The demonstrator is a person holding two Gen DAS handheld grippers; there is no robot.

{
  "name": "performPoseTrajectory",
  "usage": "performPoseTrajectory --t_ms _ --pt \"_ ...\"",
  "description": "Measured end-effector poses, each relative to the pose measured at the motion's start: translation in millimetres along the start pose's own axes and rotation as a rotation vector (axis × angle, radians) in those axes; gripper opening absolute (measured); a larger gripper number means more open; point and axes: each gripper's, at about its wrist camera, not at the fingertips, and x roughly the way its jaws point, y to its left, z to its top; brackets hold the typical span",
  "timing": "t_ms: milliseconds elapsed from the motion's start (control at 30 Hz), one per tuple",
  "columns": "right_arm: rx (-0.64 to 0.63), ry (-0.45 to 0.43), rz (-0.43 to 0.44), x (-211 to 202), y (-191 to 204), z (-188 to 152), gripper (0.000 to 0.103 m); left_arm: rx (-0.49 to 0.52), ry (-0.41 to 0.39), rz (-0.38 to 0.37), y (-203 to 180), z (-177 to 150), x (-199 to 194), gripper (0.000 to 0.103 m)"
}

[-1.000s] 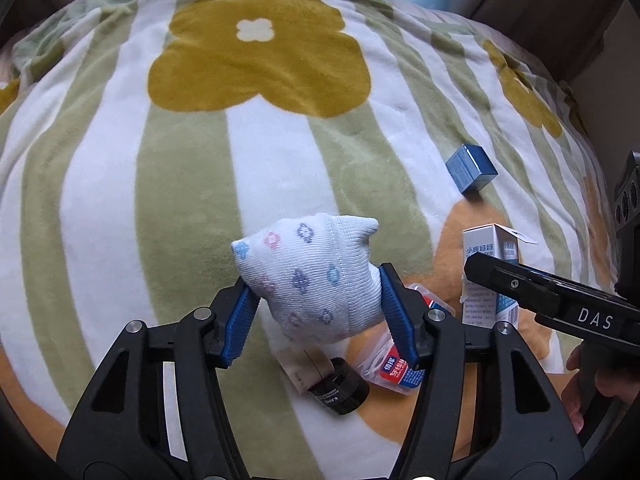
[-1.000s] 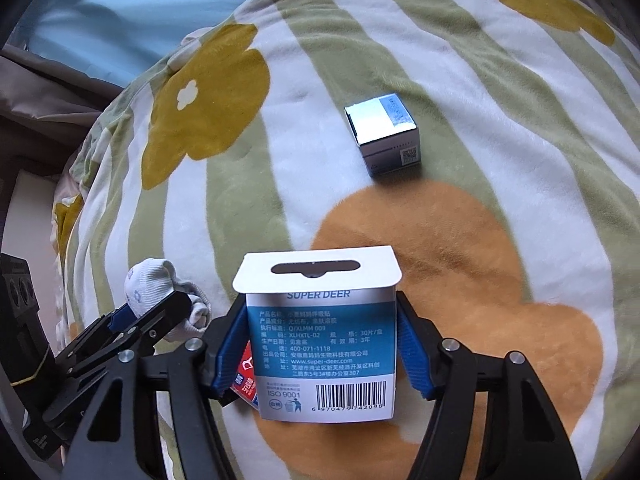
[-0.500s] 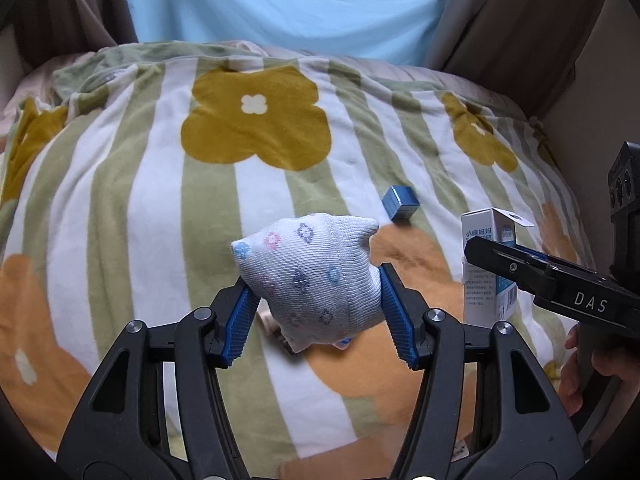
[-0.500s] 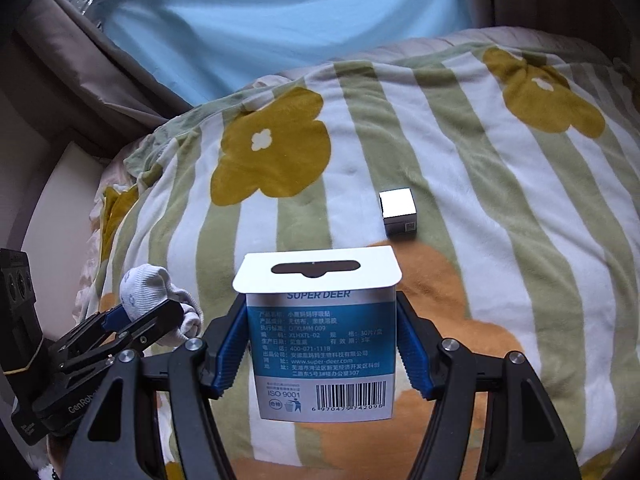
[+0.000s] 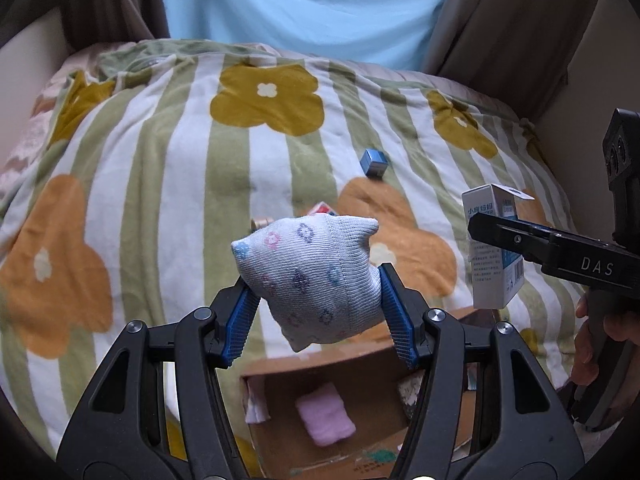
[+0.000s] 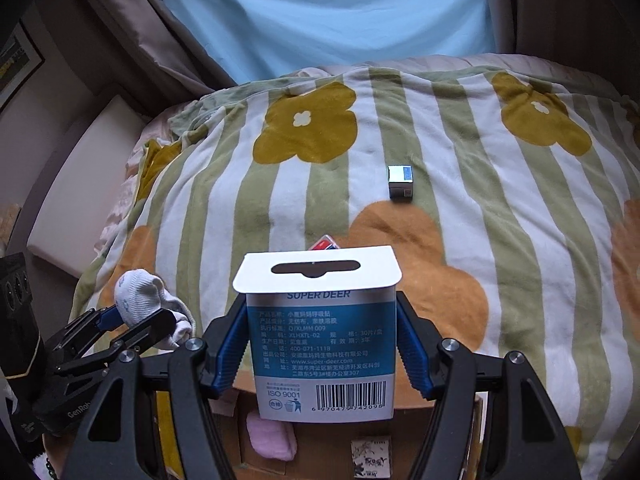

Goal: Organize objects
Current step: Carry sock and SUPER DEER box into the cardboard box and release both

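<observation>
My left gripper (image 5: 318,312) is shut on a rolled white sock (image 5: 310,276) with small coloured flowers, held above an open cardboard box (image 5: 360,440). The sock also shows at the left of the right wrist view (image 6: 138,294). My right gripper (image 6: 320,356) is shut on a blue and white SUPER DEER carton (image 6: 320,344), also held over the box (image 6: 304,452); the carton also shows at the right of the left wrist view (image 5: 494,248). A pink folded cloth (image 5: 325,414) lies inside the box.
A small blue and silver box (image 6: 401,182) lies on the striped flower blanket (image 6: 500,240), further back. A red and blue packet (image 6: 324,243) peeks out behind the carton. A small patterned card (image 6: 370,458) lies in the box. A curtain hangs behind the bed.
Both grippers have pulled back and up from the blanket with their objects. The cardboard box has come into view below them. The blanket items now look farther away.
</observation>
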Motion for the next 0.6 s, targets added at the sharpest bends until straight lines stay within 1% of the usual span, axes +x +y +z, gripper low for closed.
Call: performPoseTrajectory --t_ms 200,300,433,600 --pt "-0.040 0.030 0.009 -17 3 -36 0.063 -0.049 0.054 -0.018 -17 -52 -3 0.055" --pt "-0.054 0.046 0.003 -22 1 -56 0.063 -0.069 0.085 -0.040 -29 -75 -1 0.055" --pt "-0.063 0.077 -0.019 -20 -10 -79 0.063 -0.082 0.132 -0.063 -45 -105 11 0.055" --pt "-0.064 0.136 -0.053 -8 -28 -108 0.063 -0.089 0.207 -0.063 -59 -135 33 0.055"
